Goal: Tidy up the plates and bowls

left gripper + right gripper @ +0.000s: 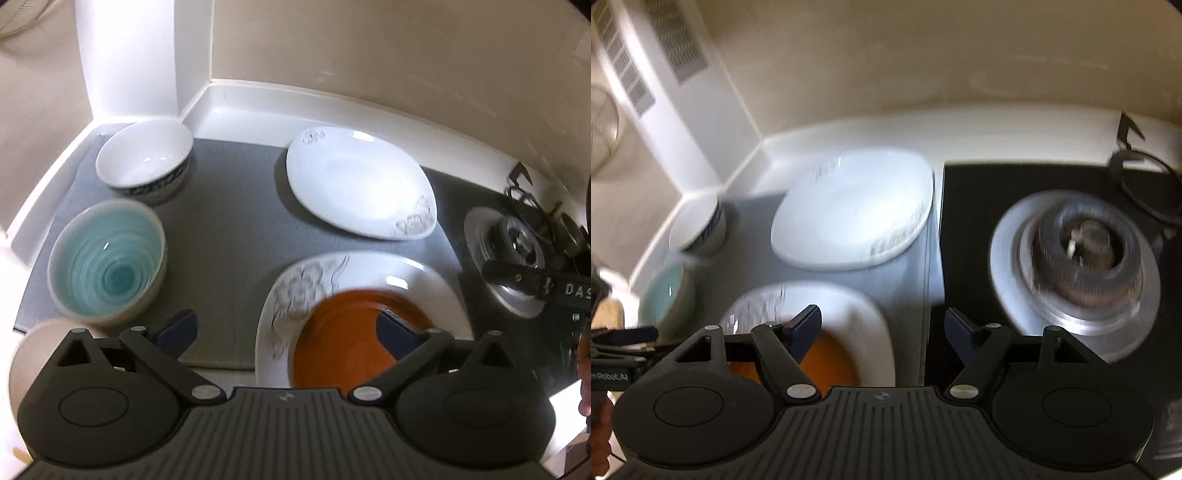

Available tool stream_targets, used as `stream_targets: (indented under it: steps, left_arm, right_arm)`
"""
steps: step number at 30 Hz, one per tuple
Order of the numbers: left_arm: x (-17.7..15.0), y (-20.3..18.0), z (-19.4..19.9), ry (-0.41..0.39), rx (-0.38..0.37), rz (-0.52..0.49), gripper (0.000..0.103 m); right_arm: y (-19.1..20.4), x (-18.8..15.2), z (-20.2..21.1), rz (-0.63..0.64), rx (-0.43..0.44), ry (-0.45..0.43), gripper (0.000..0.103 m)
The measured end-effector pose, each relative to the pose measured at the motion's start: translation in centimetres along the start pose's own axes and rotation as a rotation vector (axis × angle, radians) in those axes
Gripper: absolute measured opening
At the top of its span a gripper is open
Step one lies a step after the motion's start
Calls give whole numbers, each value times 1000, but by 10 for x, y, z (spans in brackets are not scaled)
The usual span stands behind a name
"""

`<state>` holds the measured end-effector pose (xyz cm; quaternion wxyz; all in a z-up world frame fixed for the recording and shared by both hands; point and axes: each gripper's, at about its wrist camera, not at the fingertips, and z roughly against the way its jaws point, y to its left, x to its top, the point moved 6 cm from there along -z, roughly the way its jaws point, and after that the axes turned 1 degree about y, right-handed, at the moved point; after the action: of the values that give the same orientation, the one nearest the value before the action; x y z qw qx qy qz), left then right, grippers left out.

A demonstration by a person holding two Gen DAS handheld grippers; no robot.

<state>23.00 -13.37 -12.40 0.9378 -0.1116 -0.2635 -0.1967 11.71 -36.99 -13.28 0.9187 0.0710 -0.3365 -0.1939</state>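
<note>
Both grippers, left (286,330) and right (882,332), gape empty above an orange plate (343,332) stacked on a white plate (291,291) at the mat's (229,229) near edge; two bowls (107,254) occupy its left side.

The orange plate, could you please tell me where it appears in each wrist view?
Left wrist view: orange plate, low centre-right, on the near white plate.
Right wrist view: orange plate, low centre-left, partly behind the gripper.
Shared landmark: the far white plate behind it.
</note>
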Motion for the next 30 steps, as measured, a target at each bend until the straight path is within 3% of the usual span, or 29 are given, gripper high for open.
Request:
stream_targets:
  steps: [6,12,18,25,30]
  left_arm:
    - [49,-1,-17,-41,6,78,103]
    - [90,2,-56,-60,30,177,103]
    - [113,8,-102,-29,59,250,103]
    - [127,2,-134,-14,42,225,103]
    - [123,2,-145,22,31,226,103]
  right_arm:
    - [-18,43,-22,-19,19,-109,81]
    - [-34,74,-63,-75,24,-137,81]
    - [-35,96,-110,-83,29,-128,81]
    - [-44,116,-163,-58,-12,-75,82]
    - [-32,120,-177,-20,47,-48,84]
